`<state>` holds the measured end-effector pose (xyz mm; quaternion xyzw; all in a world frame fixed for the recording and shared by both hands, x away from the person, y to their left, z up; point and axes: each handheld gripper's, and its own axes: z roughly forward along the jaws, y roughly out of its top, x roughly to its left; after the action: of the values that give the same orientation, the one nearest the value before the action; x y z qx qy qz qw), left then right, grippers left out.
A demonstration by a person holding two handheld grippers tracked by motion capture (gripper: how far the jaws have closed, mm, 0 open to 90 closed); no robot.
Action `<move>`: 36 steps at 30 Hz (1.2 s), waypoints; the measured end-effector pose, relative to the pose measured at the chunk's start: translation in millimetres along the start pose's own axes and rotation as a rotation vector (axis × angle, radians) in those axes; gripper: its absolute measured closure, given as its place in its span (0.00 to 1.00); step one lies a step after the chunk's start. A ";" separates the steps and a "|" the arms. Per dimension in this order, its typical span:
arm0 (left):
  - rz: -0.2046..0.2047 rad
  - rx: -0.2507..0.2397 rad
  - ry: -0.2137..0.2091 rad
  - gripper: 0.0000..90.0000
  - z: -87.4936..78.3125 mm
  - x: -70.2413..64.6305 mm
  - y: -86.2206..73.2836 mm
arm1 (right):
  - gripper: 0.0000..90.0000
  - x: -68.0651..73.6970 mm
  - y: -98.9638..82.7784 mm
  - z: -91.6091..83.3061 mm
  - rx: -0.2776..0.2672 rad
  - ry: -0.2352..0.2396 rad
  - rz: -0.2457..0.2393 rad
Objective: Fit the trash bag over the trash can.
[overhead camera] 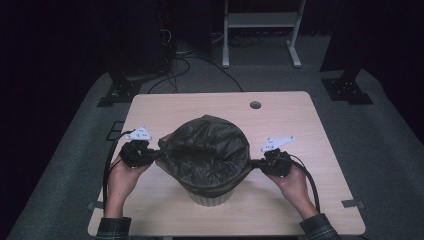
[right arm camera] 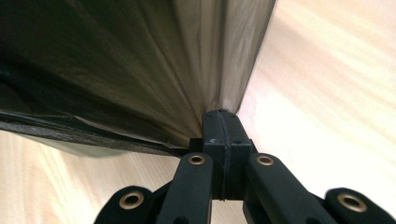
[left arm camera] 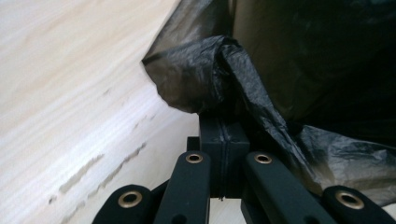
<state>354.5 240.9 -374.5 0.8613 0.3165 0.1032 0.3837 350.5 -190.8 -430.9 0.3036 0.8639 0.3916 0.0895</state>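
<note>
High view: a light-coloured bin (overhead camera: 210,196) stands near the middle of the wooden table (overhead camera: 320,125), a bit toward the near edge. A dark bin bag (overhead camera: 207,145) is draped over its mouth and bulges up above the rim. The left gripper (overhead camera: 155,155) is at the bag's left side, the right gripper (overhead camera: 256,163) at its right side, approx. at the same height, so the bag is stretched on a left-right line between the two. Both grippers point inward, toward each other, w/ the bin between them. Neither hand is clearly nearer; each one is touching its own side of the bag.

Left gripper view: the jaws are closed together, and a bunched fold of the bin bag (left arm camera: 205,79) comes out right at the tips. So the fingers pinch the film. The bag lies ahead of the tips and to the right in this view; the bin wall (left arm camera: 261,42) is just behind it, and the table (left arm camera: 70,93) is at the left.

Right gripper view: also here the jaws are pressed together, w/ the bin bag (right arm camera: 140,70) pulled taut in straight pleats that run into the tips. The film fans out ahead and to the left in this view; the table (right arm camera: 327,93) is at the right.

Judgement: the work is fitting the bag edge over the bin rim. The next move prob. depends on pulling both edges outward and down, on opposite sides, so that the film goes below the rim evenly.
</note>
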 end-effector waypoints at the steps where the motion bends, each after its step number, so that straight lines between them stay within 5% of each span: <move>1: -0.003 -0.006 -0.006 1.00 -0.1 0.4 -0.9 | 1.00 -0.6 -1.4 1.3 -0.001 0.002 0.003; 3: 0.000 -0.007 -0.005 1.00 -1.2 0.0 -1.0 | 0.96 -2.1 -1.4 -1.7 -0.014 0.001 0.009; 7: 0.000 -0.011 -0.013 1.00 -3.4 -0.8 -1.5 | 0.71 -4.0 2.8 -24.4 -0.112 0.014 0.020; 13: 0.003 -0.019 -0.024 1.00 -4.9 -1.9 -3.0 | 0.53 7.4 6.3 -63.5 -0.281 0.152 -0.082; 18: 0.005 -0.029 -0.030 1.00 -6.8 -5.5 -4.3 | 0.46 23.9 15.8 -71.9 -0.327 0.232 -0.162; 21: 0.007 -0.033 -0.040 1.00 -8.1 -7.2 -5.1 | 0.51 30.2 21.7 -68.4 -0.338 0.260 -0.185; 24: 0.012 -0.036 -0.040 0.99 -10.7 -8.4 -5.8 | 0.70 36.6 26.6 -65.9 -0.333 0.256 -0.218; 31: 0.017 -0.105 -0.010 0.66 -36.7 -8.2 -9.3 | 0.99 36.0 27.5 -68.8 -0.319 0.242 -0.236; 36: 0.034 -0.148 0.004 0.48 -65.0 -9.4 -8.0 | 1.00 32.0 26.8 -71.0 -0.305 0.232 -0.231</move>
<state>316.2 277.8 -335.2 0.8357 0.2941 0.1346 0.4437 309.3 -202.3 -360.6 0.1387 0.8283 0.5372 0.0787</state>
